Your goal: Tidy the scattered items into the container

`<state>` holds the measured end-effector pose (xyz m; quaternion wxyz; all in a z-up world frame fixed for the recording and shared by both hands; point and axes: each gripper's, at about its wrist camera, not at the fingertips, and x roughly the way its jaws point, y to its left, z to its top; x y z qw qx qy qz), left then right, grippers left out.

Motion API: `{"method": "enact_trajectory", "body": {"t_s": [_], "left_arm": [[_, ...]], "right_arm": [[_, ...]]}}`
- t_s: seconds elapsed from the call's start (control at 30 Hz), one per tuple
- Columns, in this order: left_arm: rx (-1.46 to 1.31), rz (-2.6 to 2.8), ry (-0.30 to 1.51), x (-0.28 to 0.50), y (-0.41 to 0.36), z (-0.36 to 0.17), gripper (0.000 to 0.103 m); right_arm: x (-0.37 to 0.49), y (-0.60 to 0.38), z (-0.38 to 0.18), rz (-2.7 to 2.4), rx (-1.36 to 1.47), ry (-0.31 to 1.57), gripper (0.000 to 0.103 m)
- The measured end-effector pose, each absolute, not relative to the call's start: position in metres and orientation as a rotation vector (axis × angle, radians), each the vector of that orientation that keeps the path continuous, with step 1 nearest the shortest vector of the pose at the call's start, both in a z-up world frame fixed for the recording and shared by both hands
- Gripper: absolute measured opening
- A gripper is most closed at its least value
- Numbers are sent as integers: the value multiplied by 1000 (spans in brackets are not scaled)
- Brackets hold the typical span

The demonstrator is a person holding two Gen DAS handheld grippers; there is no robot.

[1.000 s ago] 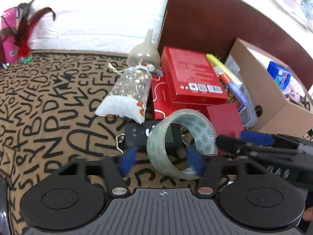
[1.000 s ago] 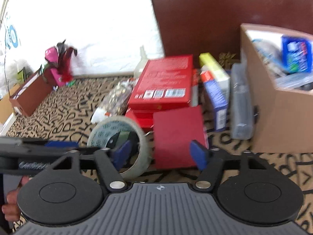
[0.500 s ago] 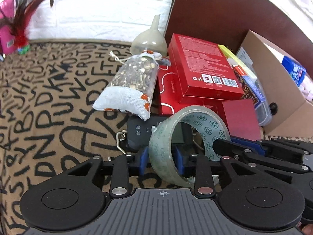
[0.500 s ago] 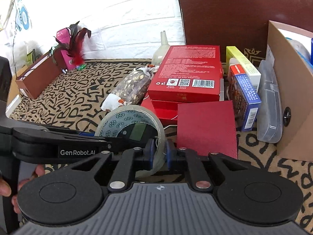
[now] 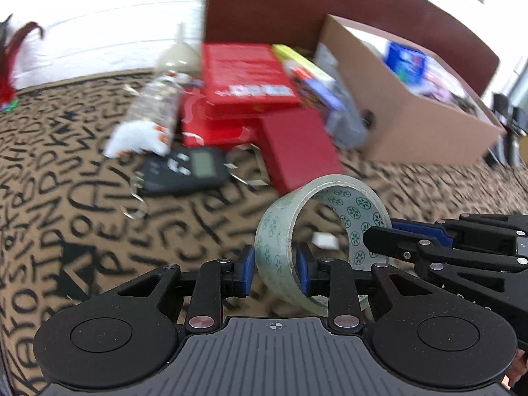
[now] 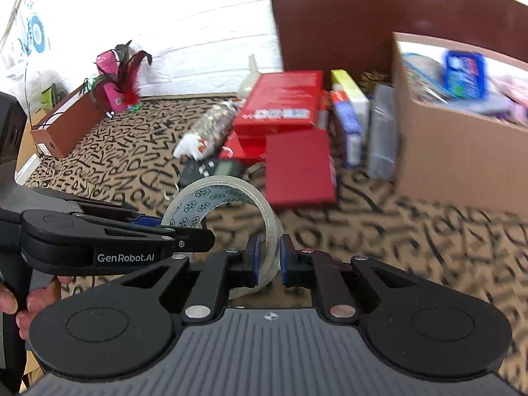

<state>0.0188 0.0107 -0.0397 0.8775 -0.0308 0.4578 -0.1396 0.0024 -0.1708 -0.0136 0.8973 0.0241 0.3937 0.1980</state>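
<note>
A roll of clear tape (image 5: pixel 275 227) with a green-patterned core hangs upright over the letter-print cloth (image 5: pixel 66 198), gripped from two sides. My left gripper (image 5: pixel 274 272) has the roll's near wall between its blue pads; its jaws are still closing and press on it. My right gripper (image 6: pixel 269 257) is shut on the opposite wall of the tape roll (image 6: pixel 211 194). The cardboard box (image 6: pixel 462 158) with several items inside stands at the right. Red boxes (image 5: pixel 244 69), a dark red flat box (image 5: pixel 297 145), a black digital scale (image 5: pixel 188 168) and a sachet (image 5: pixel 148 118) lie scattered beside it.
A pale funnel (image 5: pixel 178 56) stands behind the sachet. Slim boxes and a clear case (image 6: pixel 382 138) lean against the carton. A brown box (image 6: pixel 62 125) and a pink holder with feathers (image 6: pixel 115 79) sit far left. A dark red panel (image 6: pixel 363 16) backs the pile.
Both grippers went from open to shut on the tape roll. The roll has come off the pile toward the near right, and the black scale behind it now shows.
</note>
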Motion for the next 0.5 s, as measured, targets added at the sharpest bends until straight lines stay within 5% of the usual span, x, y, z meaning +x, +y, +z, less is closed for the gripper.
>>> {"method": "enact_trajectory", "body": {"t_s": [0.1, 0.2, 0.3, 0.5], "left_arm": [[-62, -306, 973, 13, -1, -48, 27], [-74, -299, 992, 15, -5, -54, 42], [-64, -289, 987, 15, -5, -55, 44], [-51, -260, 1021, 20, -4, -69, 50]], "right_arm": [[-6, -181, -22, 378, 84, 847, 16], [-7, -188, -29, 337, 119, 854, 17], [-6, -190, -31, 338, 133, 844, 28], [0, -186, -38, 365, 152, 854, 28]]}}
